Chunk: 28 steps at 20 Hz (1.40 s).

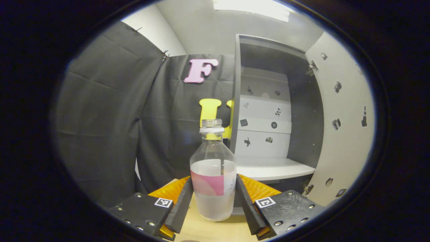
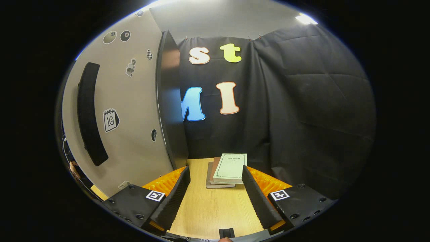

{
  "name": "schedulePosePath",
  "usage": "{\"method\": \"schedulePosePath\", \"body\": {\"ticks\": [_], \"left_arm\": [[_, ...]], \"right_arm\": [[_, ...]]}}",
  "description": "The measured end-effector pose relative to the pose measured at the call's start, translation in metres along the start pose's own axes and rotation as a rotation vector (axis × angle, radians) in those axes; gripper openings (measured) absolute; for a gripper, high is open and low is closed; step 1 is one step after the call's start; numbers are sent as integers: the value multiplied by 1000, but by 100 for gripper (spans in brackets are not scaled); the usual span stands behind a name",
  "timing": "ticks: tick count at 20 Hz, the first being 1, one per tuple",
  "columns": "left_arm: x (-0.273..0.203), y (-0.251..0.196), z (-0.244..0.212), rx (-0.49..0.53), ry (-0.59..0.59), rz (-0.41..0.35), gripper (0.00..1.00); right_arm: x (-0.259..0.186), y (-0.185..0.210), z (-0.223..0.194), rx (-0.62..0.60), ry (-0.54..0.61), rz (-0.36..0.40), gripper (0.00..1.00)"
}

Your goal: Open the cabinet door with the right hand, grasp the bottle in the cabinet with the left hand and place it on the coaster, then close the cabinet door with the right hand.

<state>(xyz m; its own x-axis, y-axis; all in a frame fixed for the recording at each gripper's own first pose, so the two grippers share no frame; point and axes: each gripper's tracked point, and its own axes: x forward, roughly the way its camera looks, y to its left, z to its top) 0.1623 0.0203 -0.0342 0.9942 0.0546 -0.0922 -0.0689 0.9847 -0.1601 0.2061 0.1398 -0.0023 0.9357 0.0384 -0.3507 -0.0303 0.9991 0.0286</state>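
Bottle (image 1: 213, 174): a clear, uncapped bottle, roughly half full of cloudy liquid, with a pink-and-white label band around its middle. It stands upright between the fingers of the left gripper (image 1: 213, 198), outside the cabinet (image 1: 268, 101), its base at or just above the wooden table (image 1: 205, 232); whether it rests there cannot be told. Both fingers appear to press on the bottle's sides at label height, so the left gripper reads as clamped on it.

Cabinet: behind and to the right of the bottle, its door (image 1: 339, 134) swung wide open, its lower shelf (image 1: 273, 168) bare. No coaster can be made out under or near the bottle.

Right gripper (image 2: 215, 198): fingers spread apart with nothing between them, hovering over the table just beside the open door's outer face (image 2: 134, 111), where a long dark handle (image 2: 90, 114) runs. A stack of books (image 2: 225, 170) lies ahead on the table.

Step in hand, as judged: carrying the bottle to the coaster. Because the bottle is uncapped, it should be kept vertical and moved smoothly, lowered until its base sits flat and centred on the coaster, and released only then, with the fingers opened evenly so neither side nudges it. The right gripper is best held clear near the door, ready to close it.
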Motion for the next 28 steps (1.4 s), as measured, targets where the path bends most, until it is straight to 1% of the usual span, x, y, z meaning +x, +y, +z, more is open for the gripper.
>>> {"method": "schedulePosePath", "body": {"ticks": [5,6,9,13,19,22,24,25,26,28], "left_arm": [[-27,18,-47,-26,24,27,72],[-31,21,-57,-39,32,35,74],[-42,35,-86,-59,60,63,74],[-51,50,-121,-31,99,87,72],[-57,61,-173,-37,142,111,72],[-57,63,-194,-43,175,129,72],[-58,65,-212,-25,209,140,74],[-55,64,-219,-10,229,138,75],[-53,63,-228,2,244,138,72],[-54,61,-243,16,263,135,74]], "right_arm": [[-6,-4,-4,5,6,3,98],[-6,-5,-5,4,8,4,98],[-9,-11,-6,-9,12,-9,98],[-12,-14,-10,-16,14,-16,98],[-11,-16,-26,-28,44,-32,98],[-8,-15,-35,-49,56,-41,98],[-8,-14,-41,-50,70,-45,98],[-7,-16,-44,-50,77,-50,93],[-7,-17,-46,-52,83,-57,98],[-7,-20,-50,-54,92,-69,98]]}}
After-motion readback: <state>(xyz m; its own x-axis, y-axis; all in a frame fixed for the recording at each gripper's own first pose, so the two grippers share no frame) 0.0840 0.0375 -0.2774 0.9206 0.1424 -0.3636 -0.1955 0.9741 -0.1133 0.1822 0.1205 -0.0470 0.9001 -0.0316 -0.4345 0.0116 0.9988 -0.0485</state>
